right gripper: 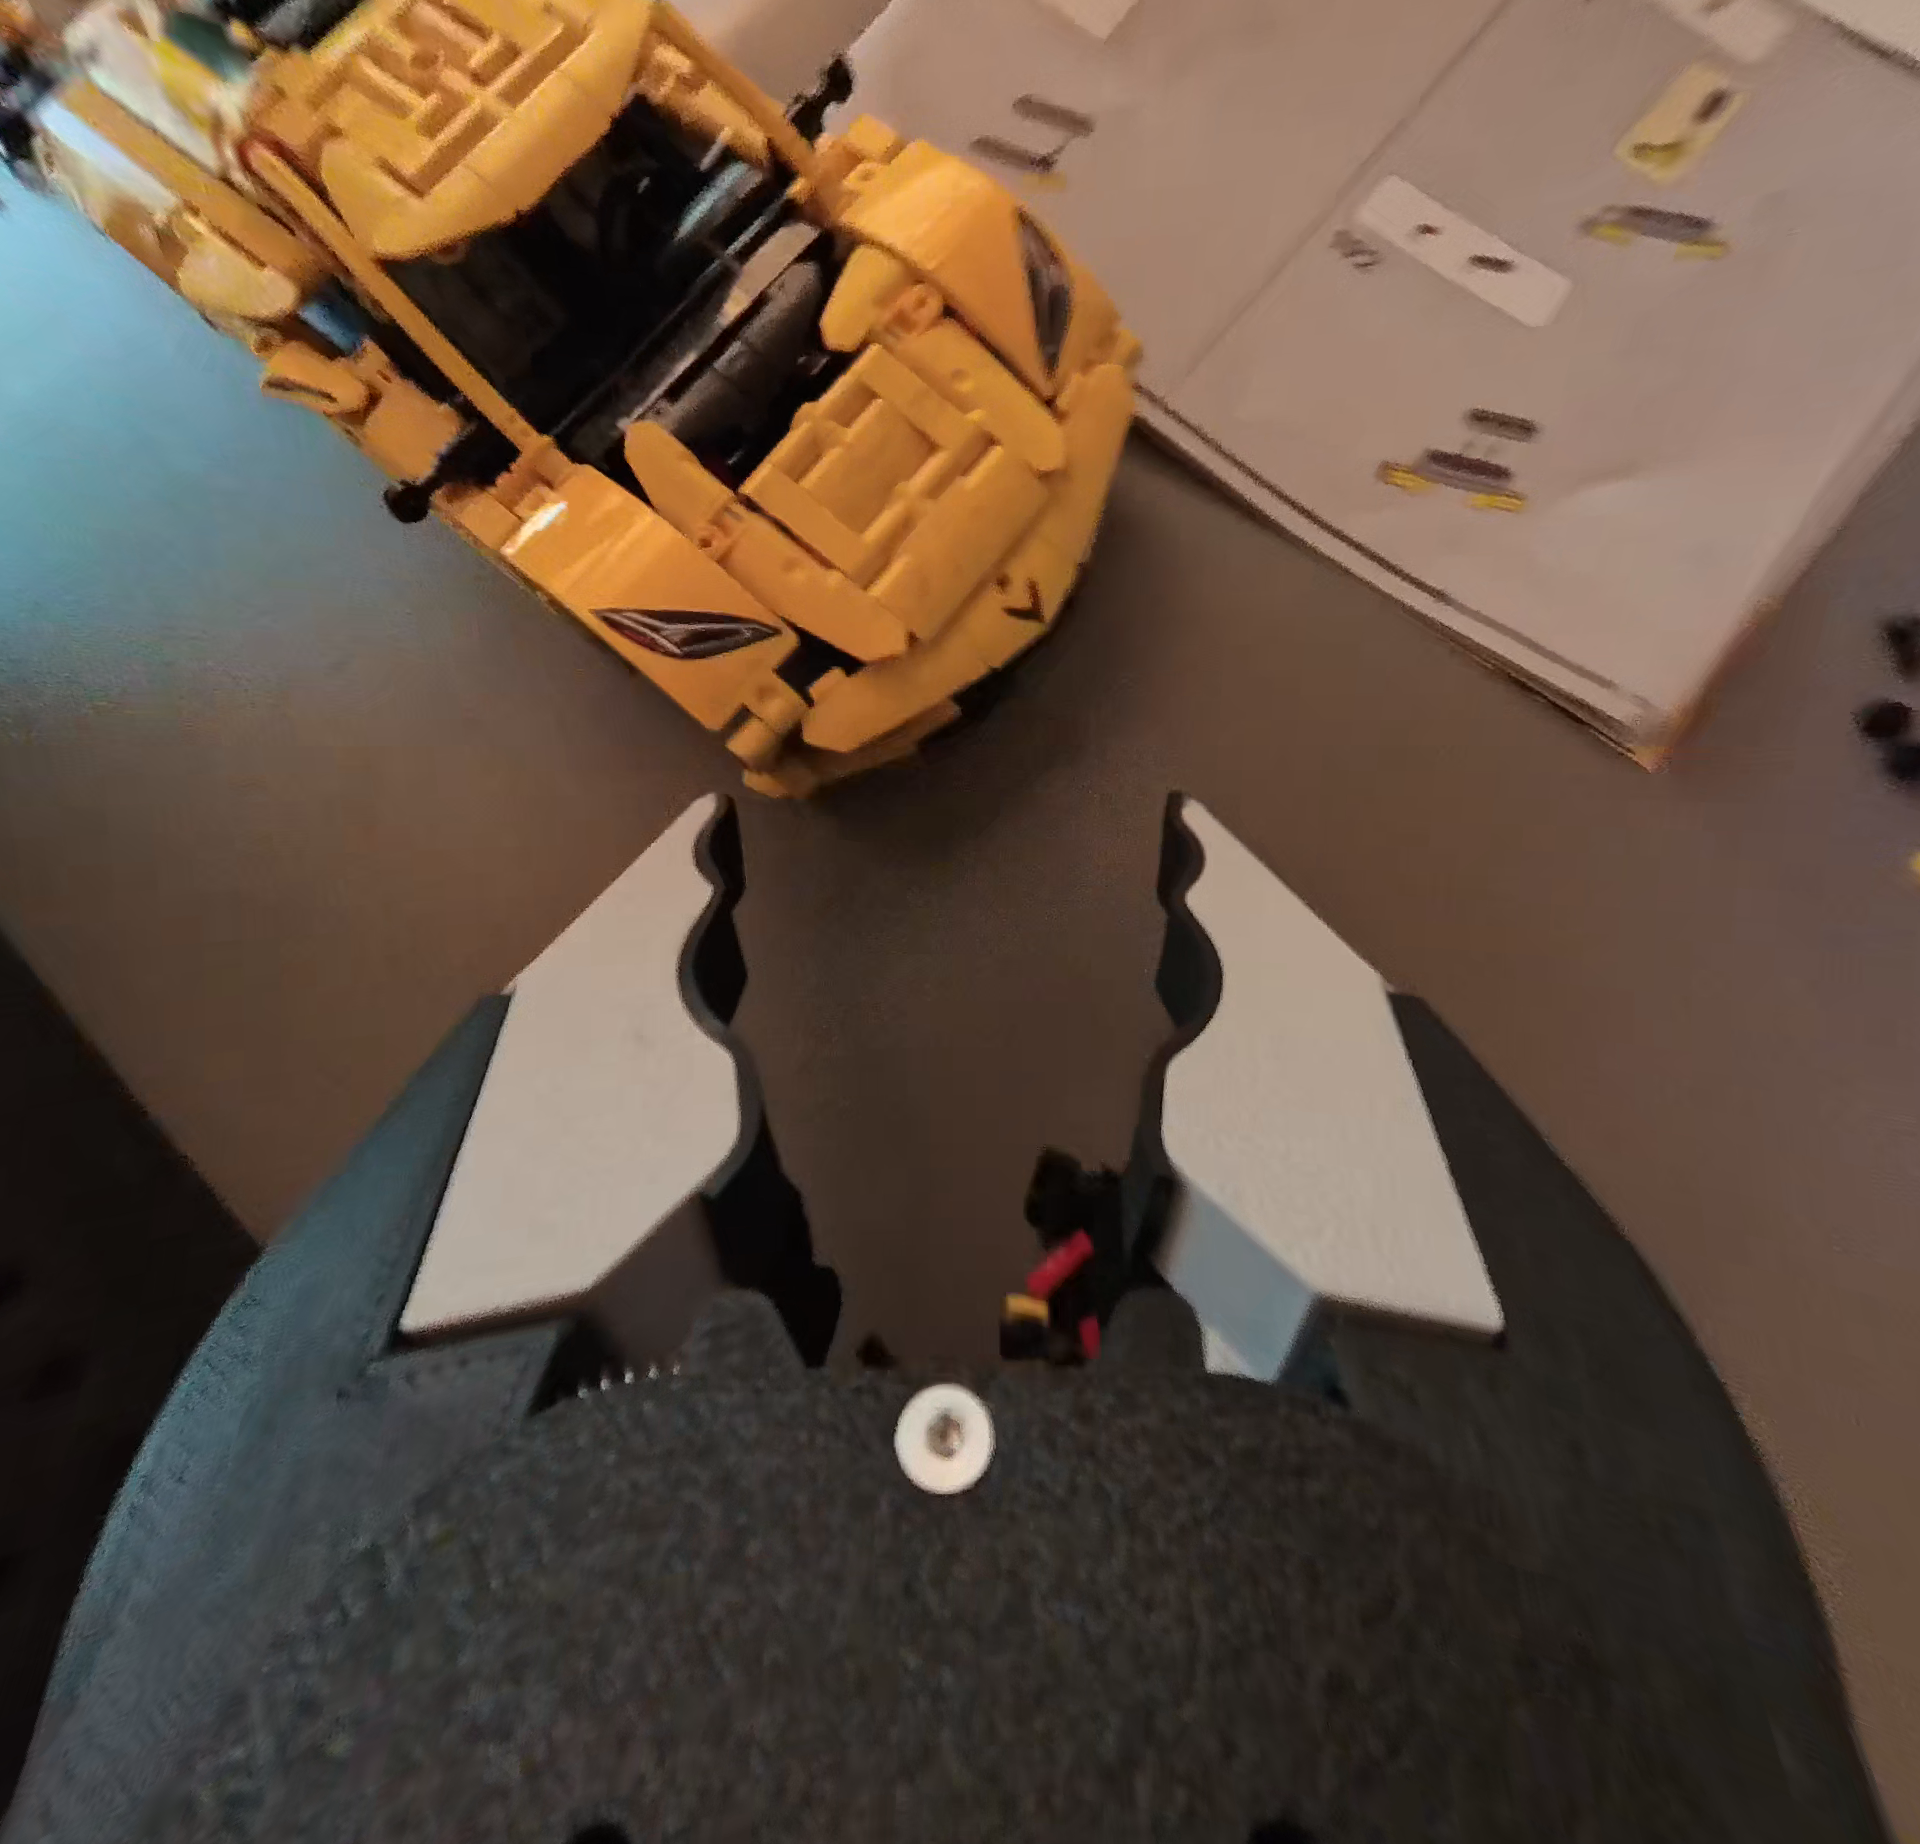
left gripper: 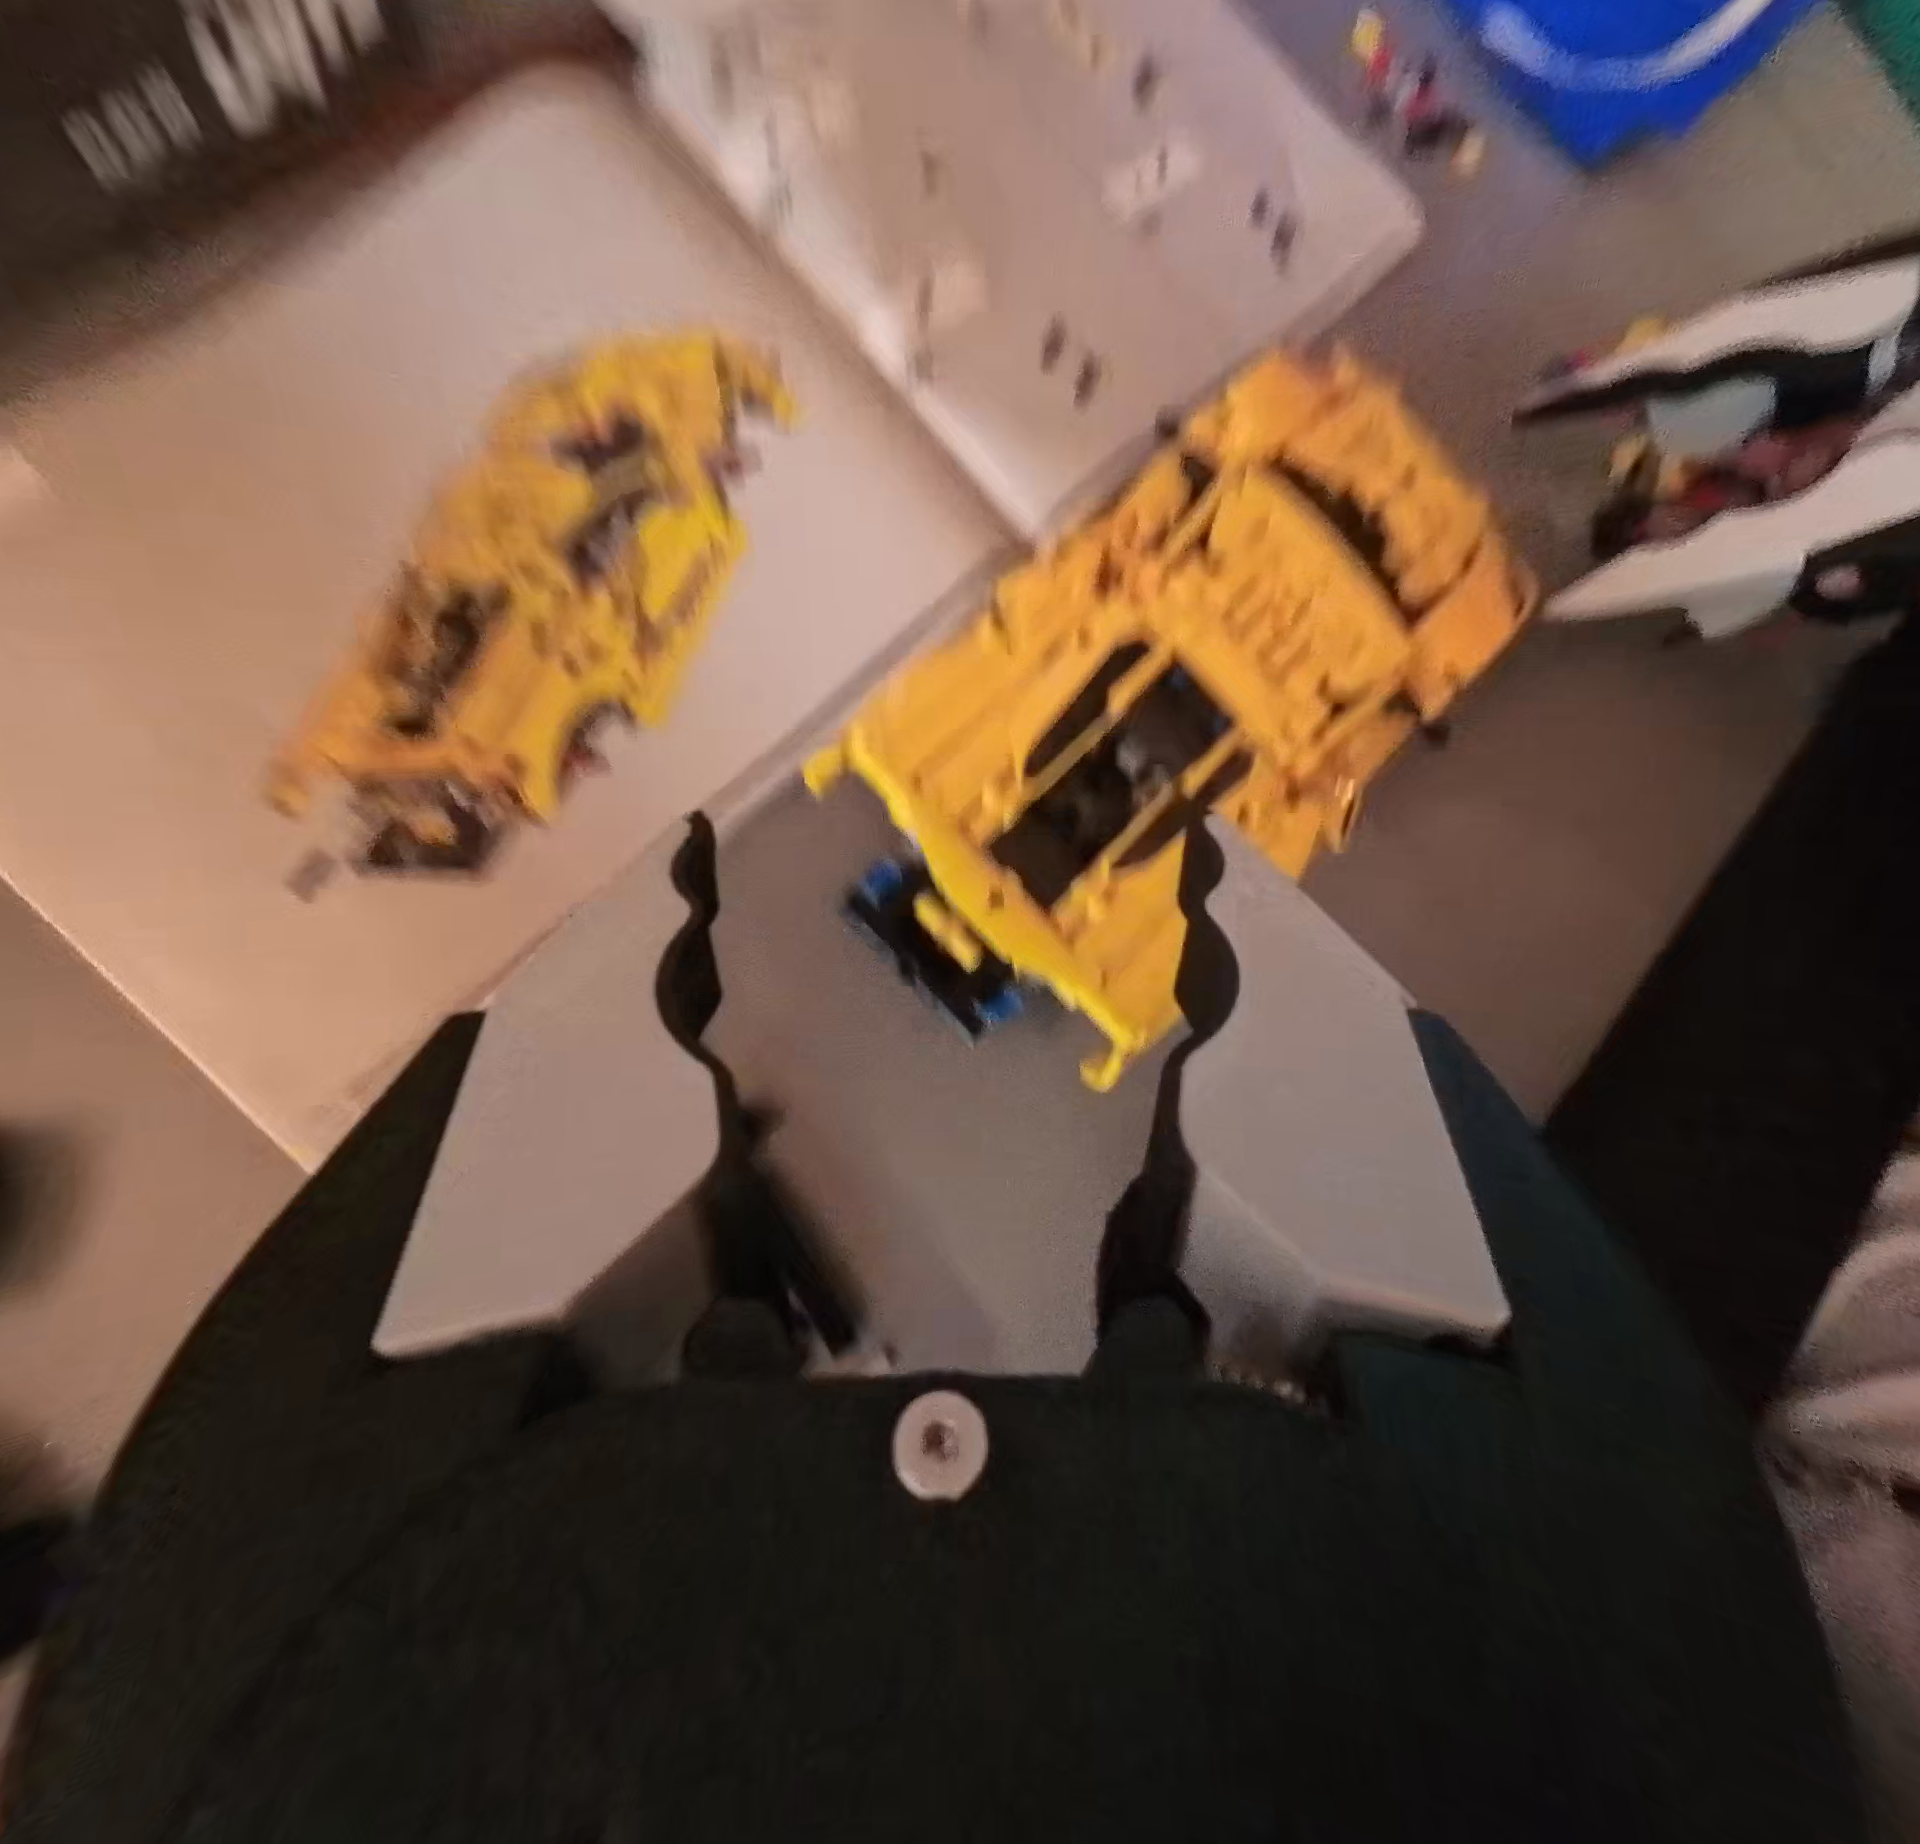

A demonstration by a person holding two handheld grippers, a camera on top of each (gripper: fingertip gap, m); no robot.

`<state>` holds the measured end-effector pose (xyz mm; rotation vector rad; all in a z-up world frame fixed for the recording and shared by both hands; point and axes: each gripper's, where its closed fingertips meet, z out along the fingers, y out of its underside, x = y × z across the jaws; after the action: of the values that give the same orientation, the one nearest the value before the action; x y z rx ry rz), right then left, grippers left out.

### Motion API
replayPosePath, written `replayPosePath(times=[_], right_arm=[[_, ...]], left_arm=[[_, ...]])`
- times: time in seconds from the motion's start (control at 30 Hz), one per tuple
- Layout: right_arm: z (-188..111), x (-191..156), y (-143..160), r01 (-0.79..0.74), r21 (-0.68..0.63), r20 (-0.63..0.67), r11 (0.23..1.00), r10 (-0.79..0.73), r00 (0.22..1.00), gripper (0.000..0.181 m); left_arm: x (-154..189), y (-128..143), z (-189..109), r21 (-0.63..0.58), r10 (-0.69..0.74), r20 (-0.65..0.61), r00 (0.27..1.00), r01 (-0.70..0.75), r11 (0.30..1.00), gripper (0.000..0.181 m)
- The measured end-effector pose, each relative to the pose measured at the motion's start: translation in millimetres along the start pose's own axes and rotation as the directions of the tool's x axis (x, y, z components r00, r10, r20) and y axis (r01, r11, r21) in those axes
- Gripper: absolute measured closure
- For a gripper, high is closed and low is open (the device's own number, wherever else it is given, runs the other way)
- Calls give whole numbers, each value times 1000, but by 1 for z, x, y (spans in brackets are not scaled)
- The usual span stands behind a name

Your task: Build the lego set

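Observation:
A yellow lego car point(left gripper: 1195, 672) stands on the grey table; in the left wrist view its near end with blue and black parts point(left gripper: 925, 947) faces me. My left gripper point(left gripper: 951, 838) is open and empty, just short of that end. In the right wrist view the car point(right gripper: 665, 340) shows its nose with headlights. My right gripper point(right gripper: 945, 807) is open and empty, a short way in front of the nose. The left wrist view is blurred.
An open instruction booklet point(left gripper: 987, 153) lies beyond the car, also at the right in the right wrist view point(right gripper: 1507, 288). A set box point(left gripper: 312, 547) with a car picture lies left. A blue container point(left gripper: 1600, 18) stands far right. Small loose pieces point(right gripper: 1060, 1264) lie under my right gripper.

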<state>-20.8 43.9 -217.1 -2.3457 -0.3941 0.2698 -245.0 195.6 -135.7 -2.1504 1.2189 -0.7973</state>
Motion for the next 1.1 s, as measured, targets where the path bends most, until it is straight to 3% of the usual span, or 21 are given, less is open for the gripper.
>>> replayPosePath(times=[0.07, 0.13, 0.2, 0.3, 0.47, 0.57, 0.7, 0.9, 1.0, 1.1], right_arm=[[-19, 5, -3, -63, 79, 29, 995, 61, 998, 100], [-39, 7, -12, -145, 196, 97, 970, 128, 987, 100], [-61, 11, -21, -225, 324, 154, 919, 184, 971, 102], [-84, 23, -10, -229, 398, 87, 888, 212, 973, 107], [-89, 27, 51, -150, 180, -64, 972, 163, 984, 109], [-96, 29, 72, -154, 93, -79, 984, 161, 984, 123], [-104, 36, 88, -135, 26, -133, 990, 138, 982, 141], [-94, 26, 101, -68, -52, -108, 996, 62, 992, 153], [-95, 35, 106, -111, -38, -119, 993, 106, 987, 157], [-95, 40, 110, -67, -62, -152, 996, 57, 987, 160]], left_arm=[[-1, -53, 6, 137, 80, 12, 997, -81, 987, 92], [-15, -81, 28, 162, 126, 69, 990, -135, 977, 92], [-34, -81, 54, 117, 86, 132, 988, -101, 988, 92], [-28, -82, 74, 216, 57, 92, 994, -76, 973, 98], [-9, -66, 92, 169, 190, 54, 980, -196, 966, 100], [1, -73, 89, 258, 185, 23, 982, -185, 948, 106], [1, -67, 90, 261, 155, -26, 988, -143, 955, 106], [-2, -67, 85, 271, 181, -4, 984, -173, 947, 106], [-4, -65, 87, 270, 166, -16, 986, -155, 950, 106], [-8, -64, 90, 267, 158, -11, 987, -149, 952, 106]])
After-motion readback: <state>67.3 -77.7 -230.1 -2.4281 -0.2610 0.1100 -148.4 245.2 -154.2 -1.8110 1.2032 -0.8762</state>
